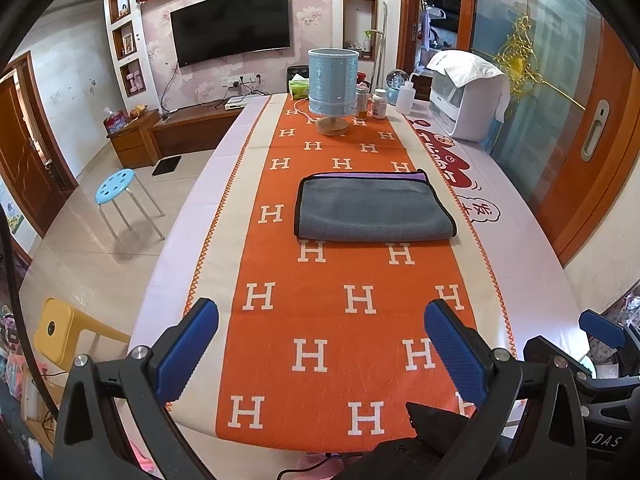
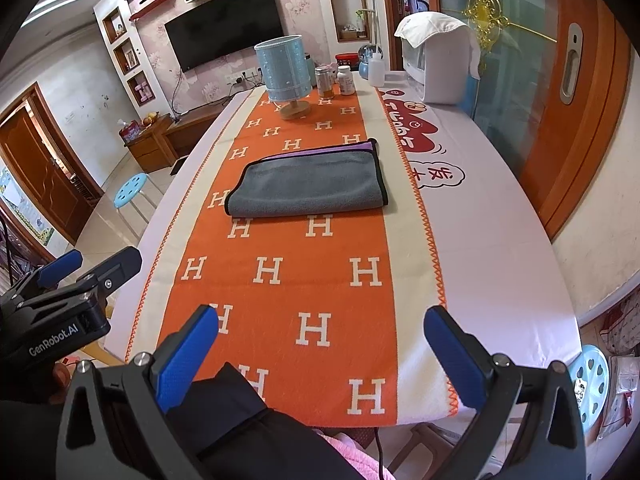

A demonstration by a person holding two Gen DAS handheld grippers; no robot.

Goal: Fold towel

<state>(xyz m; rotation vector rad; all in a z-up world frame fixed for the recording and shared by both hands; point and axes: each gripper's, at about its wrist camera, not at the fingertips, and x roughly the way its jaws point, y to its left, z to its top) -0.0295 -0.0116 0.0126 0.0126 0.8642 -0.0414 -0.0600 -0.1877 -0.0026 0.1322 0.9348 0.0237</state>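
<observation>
A grey towel (image 1: 372, 210) with black trim and a purple underside lies folded flat on the orange H-patterned runner (image 1: 320, 320), mid-table. It also shows in the right wrist view (image 2: 308, 186). My left gripper (image 1: 320, 344) is open and empty, held back over the near end of the table, well short of the towel. My right gripper (image 2: 320, 344) is open and empty, also near the front edge. The left gripper's body (image 2: 60, 296) shows at the left of the right wrist view, and the right gripper's blue finger (image 1: 600, 326) at the right of the left wrist view.
A blue lamp (image 1: 333, 88) on a wooden base, jars (image 1: 379, 104) and bottles stand at the table's far end. A white appliance (image 1: 468, 96) sits at the far right. A blue stool (image 1: 116, 188) and a yellow stool (image 1: 60, 328) stand on the floor left of the table.
</observation>
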